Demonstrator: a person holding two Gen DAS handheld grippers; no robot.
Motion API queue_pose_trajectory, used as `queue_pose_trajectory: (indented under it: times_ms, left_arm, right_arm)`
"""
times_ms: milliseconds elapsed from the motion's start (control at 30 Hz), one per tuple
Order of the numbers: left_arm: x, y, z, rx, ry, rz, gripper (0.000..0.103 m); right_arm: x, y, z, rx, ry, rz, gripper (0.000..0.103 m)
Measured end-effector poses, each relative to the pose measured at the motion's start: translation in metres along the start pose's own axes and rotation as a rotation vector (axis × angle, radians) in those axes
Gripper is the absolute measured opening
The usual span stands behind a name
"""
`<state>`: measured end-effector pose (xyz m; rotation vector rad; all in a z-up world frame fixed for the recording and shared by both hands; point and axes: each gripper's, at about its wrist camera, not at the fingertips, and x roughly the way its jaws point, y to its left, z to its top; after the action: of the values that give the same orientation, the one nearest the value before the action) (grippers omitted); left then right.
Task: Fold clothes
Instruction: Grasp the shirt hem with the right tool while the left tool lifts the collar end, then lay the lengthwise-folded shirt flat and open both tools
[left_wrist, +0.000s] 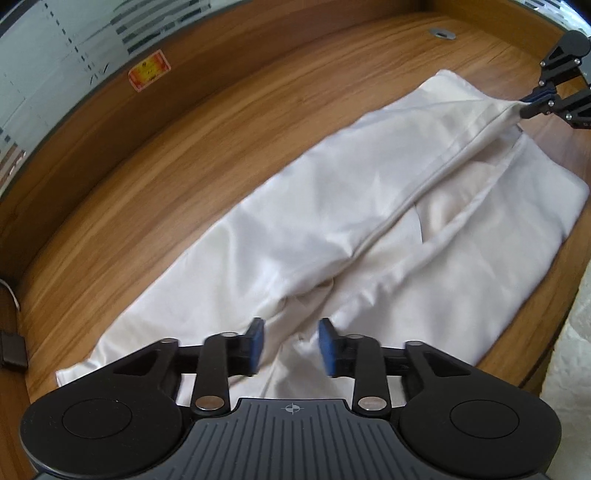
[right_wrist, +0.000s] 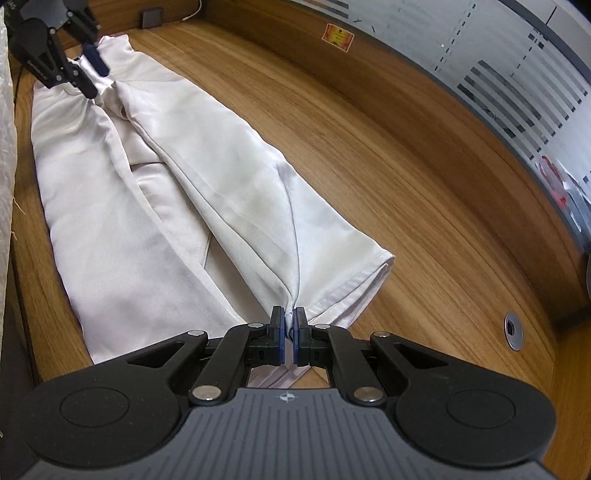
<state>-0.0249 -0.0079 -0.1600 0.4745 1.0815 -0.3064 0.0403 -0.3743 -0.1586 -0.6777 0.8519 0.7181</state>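
Observation:
White trousers (left_wrist: 317, 221) lie lengthwise on the wooden table (left_wrist: 155, 192). In the left wrist view my left gripper (left_wrist: 291, 345) hovers open just over the waist end, blue pads apart with loose cloth below the gap. My right gripper (right_wrist: 290, 332) is shut on the hem of one leg of the trousers (right_wrist: 207, 177), which pulls a taut ridge along that leg. From the left wrist view the right gripper (left_wrist: 532, 103) shows at the far end, pinching the cloth. The right wrist view shows the left gripper (right_wrist: 94, 74) open at the waist.
A raised wooden back panel with a red-gold sticker (left_wrist: 149, 70) runs behind the table, with frosted glass (right_wrist: 524, 96) beyond it. A metal cable grommet (right_wrist: 514, 329) sits in the tabletop. A small black box (left_wrist: 14, 349) lies by the left end. White textured material (left_wrist: 570, 354) borders the near edge.

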Motion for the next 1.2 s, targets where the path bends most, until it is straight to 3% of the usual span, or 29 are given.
queue_pose_trajectory:
  times_ms: [167,200,233,267,400,500,733,867,1033,1200]
  left_arm:
    - [0.013,0.000,0.011,0.025,-0.004,0.030,0.042]
    - [0.016,0.000,0.013,0.030,-0.004,0.036,0.035]
    - [0.019,0.000,0.015,0.034,-0.004,0.042,0.013]
    - [0.020,0.001,0.016,0.032,-0.010,0.048,0.005]
    - [0.007,0.004,0.016,0.015,-0.052,0.061,0.005]
    - [0.005,-0.003,0.009,0.029,-0.030,0.052,0.005]
    - [0.002,-0.018,-0.007,0.049,0.012,0.034,0.007]
    - [0.000,-0.013,-0.011,-0.033,-0.008,0.040,0.009]
    - [-0.011,-0.001,-0.020,-0.153,-0.048,0.042,0.030]
    - [-0.031,0.032,-0.050,-0.281,-0.062,0.095,0.032]
  right_arm:
    - [0.002,0.001,0.003,-0.006,0.006,0.002,0.004]
    - [0.003,0.001,0.003,-0.007,0.007,0.002,0.004]
    - [0.003,0.000,0.004,-0.008,0.008,0.002,0.004]
    - [0.002,0.000,0.004,-0.010,0.006,0.001,0.004]
    - [-0.005,-0.004,0.008,0.000,-0.011,-0.015,0.004]
    - [-0.012,-0.006,0.010,0.016,-0.017,-0.027,0.004]
    - [0.012,0.012,-0.005,-0.001,0.060,-0.006,0.004]
    - [0.019,0.019,-0.008,-0.016,0.101,-0.012,0.007]
    - [0.007,0.013,-0.003,0.061,0.105,-0.012,0.012]
    - [-0.007,0.008,0.010,0.196,0.083,-0.038,0.021]
